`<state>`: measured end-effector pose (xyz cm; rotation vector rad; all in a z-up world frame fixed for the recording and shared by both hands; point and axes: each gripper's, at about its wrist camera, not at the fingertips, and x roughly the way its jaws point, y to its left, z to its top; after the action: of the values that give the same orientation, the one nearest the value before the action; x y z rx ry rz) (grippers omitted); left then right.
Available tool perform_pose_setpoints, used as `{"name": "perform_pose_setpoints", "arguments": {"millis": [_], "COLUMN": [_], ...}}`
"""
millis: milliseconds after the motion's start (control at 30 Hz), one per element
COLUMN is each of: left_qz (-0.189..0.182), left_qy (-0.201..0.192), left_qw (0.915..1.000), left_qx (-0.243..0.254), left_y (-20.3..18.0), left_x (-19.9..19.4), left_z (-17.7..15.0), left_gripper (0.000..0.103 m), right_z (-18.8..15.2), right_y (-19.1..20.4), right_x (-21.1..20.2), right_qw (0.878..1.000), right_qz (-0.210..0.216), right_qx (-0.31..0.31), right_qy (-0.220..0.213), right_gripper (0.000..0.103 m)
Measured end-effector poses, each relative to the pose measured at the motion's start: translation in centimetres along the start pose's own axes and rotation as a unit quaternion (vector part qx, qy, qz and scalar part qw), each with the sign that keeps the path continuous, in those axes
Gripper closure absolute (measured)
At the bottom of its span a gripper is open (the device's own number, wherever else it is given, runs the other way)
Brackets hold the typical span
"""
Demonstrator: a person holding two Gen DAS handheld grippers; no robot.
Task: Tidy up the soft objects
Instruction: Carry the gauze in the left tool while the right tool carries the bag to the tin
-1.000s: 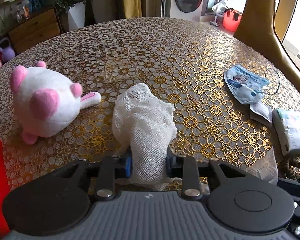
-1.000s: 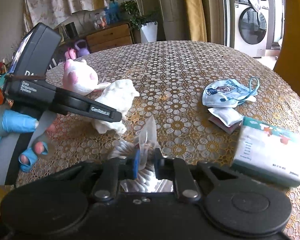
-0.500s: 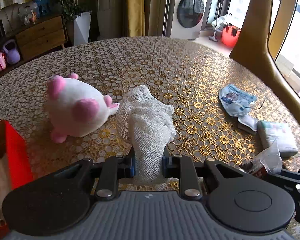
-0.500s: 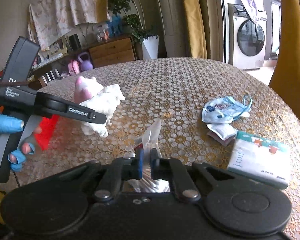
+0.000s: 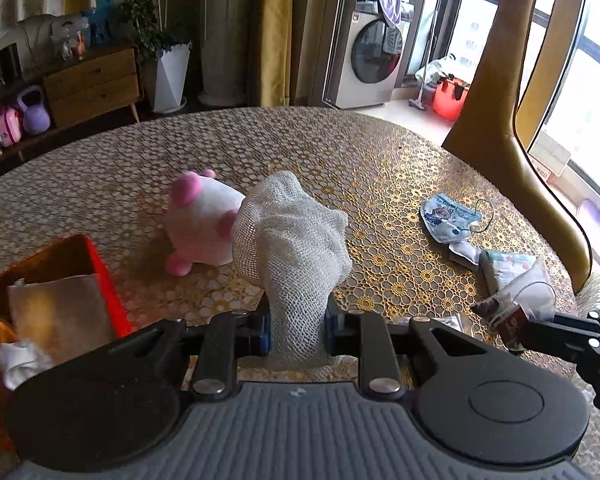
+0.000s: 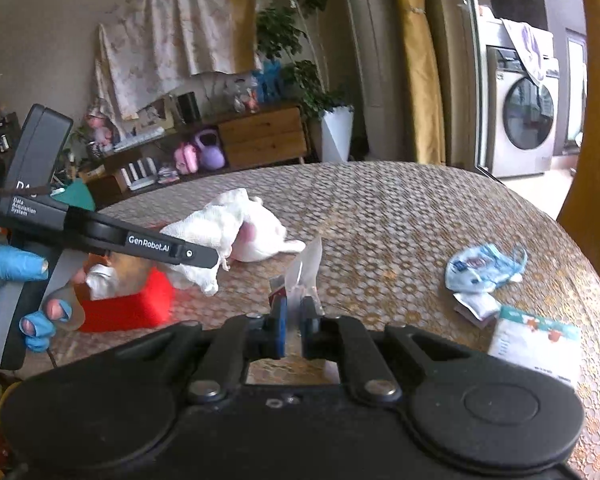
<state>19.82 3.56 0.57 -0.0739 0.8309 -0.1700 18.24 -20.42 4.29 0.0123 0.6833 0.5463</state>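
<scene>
L gripper [image 5: 296, 330] clenched on white mesh cloth [image 5: 296, 240]; R gripper [image 6: 293, 330] just closed, pinching clear plastic wrapper [image 6: 306, 270].

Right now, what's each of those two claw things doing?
Left gripper: shut on the mesh cloth.
Right gripper: shut on a clear wrapper.

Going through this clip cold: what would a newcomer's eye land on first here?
Probably the white mesh cloth bunched in the left gripper, held up in mid-frame over the gold patterned table. Next, the pink and white plush toy lying just behind it, and the red box at the table's left edge.
</scene>
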Motion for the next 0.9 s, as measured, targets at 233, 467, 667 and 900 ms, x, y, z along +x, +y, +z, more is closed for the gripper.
{"name": "perform_pose_setpoints", "arguments": {"millis": [233, 467, 667, 900], "left_qz": [0.001, 0.011, 0.026, 0.048], "left_qy": [-0.006, -0.011, -0.013, -0.018], "left_qw": [0.9996, 0.9993, 0.9983, 0.9964], "left_qx": [-0.026, -0.034, -0.051, -0.068], "left_y": [2.8, 6.0, 9.1, 12.7], "left_x": [-3.5, -6.3, -7.9, -9.6], "left_z": [-1.0, -2.3, -3.3, -4.3], "left_gripper": [0.080, 0.080, 0.080, 0.080], "right_z": [0.9, 1.7, 2.3, 3.0], "right_y": [3.5, 7.2, 10.7, 14.6], "right_x": [-0.9, -0.6, 0.5, 2.3], "right_qw": [1.000, 0.998, 0.996, 0.992], "right_qz": [0.022, 0.044, 0.064, 0.089], "right_qx": [-0.018, -0.041, -0.063, -0.086], "right_qy": [-0.011, -0.011, -0.004, 0.002], "right_gripper": [0.096, 0.096, 0.096, 0.096]}}
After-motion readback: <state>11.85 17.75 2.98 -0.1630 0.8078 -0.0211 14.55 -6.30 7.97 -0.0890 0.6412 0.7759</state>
